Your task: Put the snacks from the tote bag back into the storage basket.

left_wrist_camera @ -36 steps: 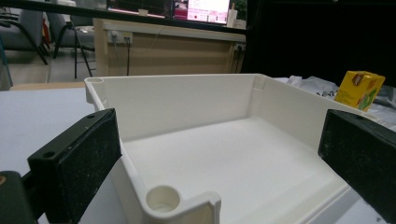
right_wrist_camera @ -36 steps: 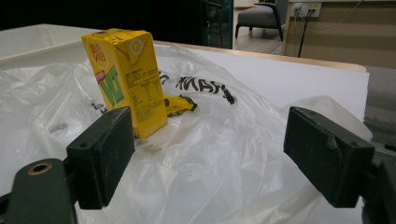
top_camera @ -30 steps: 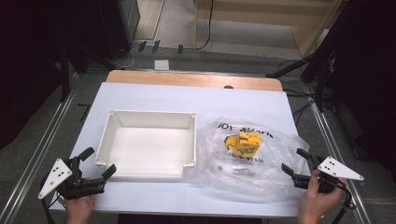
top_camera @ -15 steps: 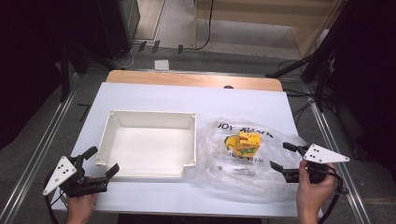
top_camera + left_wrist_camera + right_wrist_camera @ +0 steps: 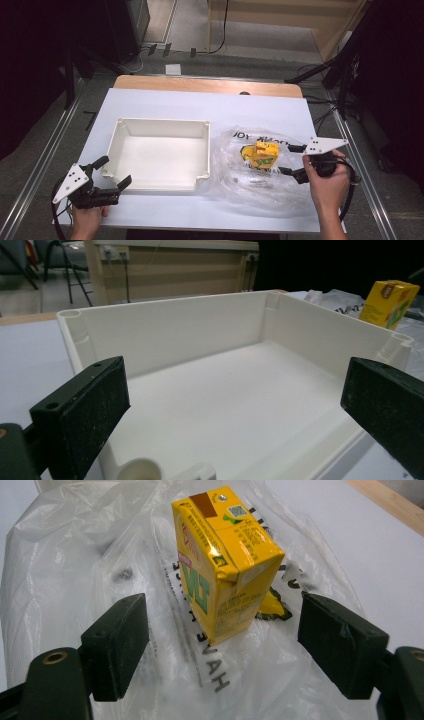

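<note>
At the near edge of the white desk (image 5: 200,105), the left tool (image 5: 116,173) is held with its jaws spread wide, pointed at the near left corner of the white plastic tray (image 5: 160,155), whose bare inside is seen between the jaws in the left gripper view. The right tool (image 5: 291,160) is likewise spread, nothing pinched, its jaws over the clear plastic bag (image 5: 260,180) and set to either side of the yellow drink carton (image 5: 225,560) without touching it. The carton stands upright on the bag, right of the tray (green lettering and small print on its faces cannot be read). Black letters on the bag are seen mirrored, "JOY" among them. Compared with a second ago, the right tool has been brought in from the desk's right edge toward the carton; the left tool is little changed.
</note>
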